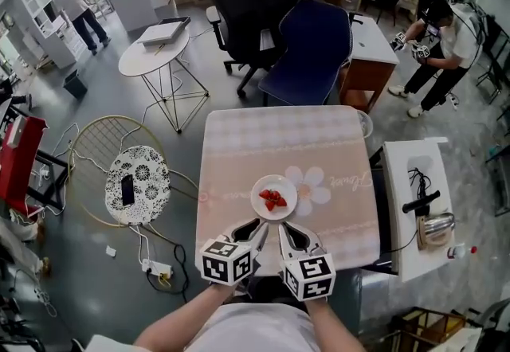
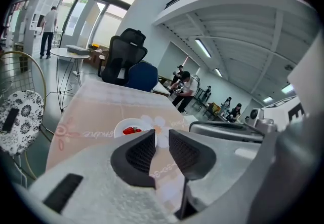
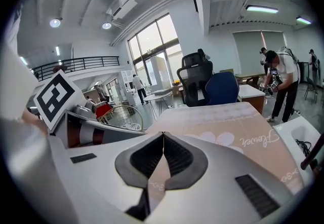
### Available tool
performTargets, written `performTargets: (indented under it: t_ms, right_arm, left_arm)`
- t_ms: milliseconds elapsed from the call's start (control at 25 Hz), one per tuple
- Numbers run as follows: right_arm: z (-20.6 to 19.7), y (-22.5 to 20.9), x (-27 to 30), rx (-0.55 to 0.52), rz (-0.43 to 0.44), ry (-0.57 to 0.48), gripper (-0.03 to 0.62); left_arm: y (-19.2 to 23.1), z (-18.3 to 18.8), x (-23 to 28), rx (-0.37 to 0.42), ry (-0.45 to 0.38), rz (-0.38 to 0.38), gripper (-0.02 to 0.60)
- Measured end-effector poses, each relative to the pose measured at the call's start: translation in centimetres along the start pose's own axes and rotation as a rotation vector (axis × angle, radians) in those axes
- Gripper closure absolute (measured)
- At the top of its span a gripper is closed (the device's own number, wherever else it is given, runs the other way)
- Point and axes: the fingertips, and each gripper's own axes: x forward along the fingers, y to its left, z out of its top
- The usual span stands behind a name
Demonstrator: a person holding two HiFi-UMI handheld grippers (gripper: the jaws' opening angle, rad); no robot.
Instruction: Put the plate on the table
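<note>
Head view: plate [image 1: 274,197] sits mid-frame on table [image 1: 239,143], left hand-held gripper [image 1: 256,228] narrowly apart, right hand-held gripper [image 1: 285,231] closed, both empty; placing seems done, retreat next.

Near rim of plate [image 2: 120,128] behind left fingers [image 2: 136,159] (red food [image 2: 132,130] unidentifiable)

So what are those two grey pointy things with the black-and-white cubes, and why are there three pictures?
They are not a robot. A person holds two hand tools, and each ends in a claw. The head view comes from a camera on the person's head, looking down. The other two views come from cameras riding on each tool. On the table sits a white plate with red fruit pieces. The left claw is open and the right claw is shut. Neither holds anything.
</note>
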Motion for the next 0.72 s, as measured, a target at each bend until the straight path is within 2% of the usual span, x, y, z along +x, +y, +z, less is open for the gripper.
performTargets:
  t_ms: [240,440,720]
  right_arm:
    - [1.1,2.1,-1.9,-0.027,-0.015,-0.031,0.59]
    - [1.9,4.1,-3.5,-0.072,-0.017,-0.058,0.591]
    - [2.1,6.8,-5.4,-0.085,-0.043,-0.099,0.591]
  left_arm:
    - [-1.6,0.9,-2.5,0.029,-0.061,-0.028,0.507]
    - [-2.9,1.5,-4.7,0.107,-0.103,-0.044,0.573]
    - [-4.1,1.2,-7.4,0.184,-0.129,-0.068,0.575]
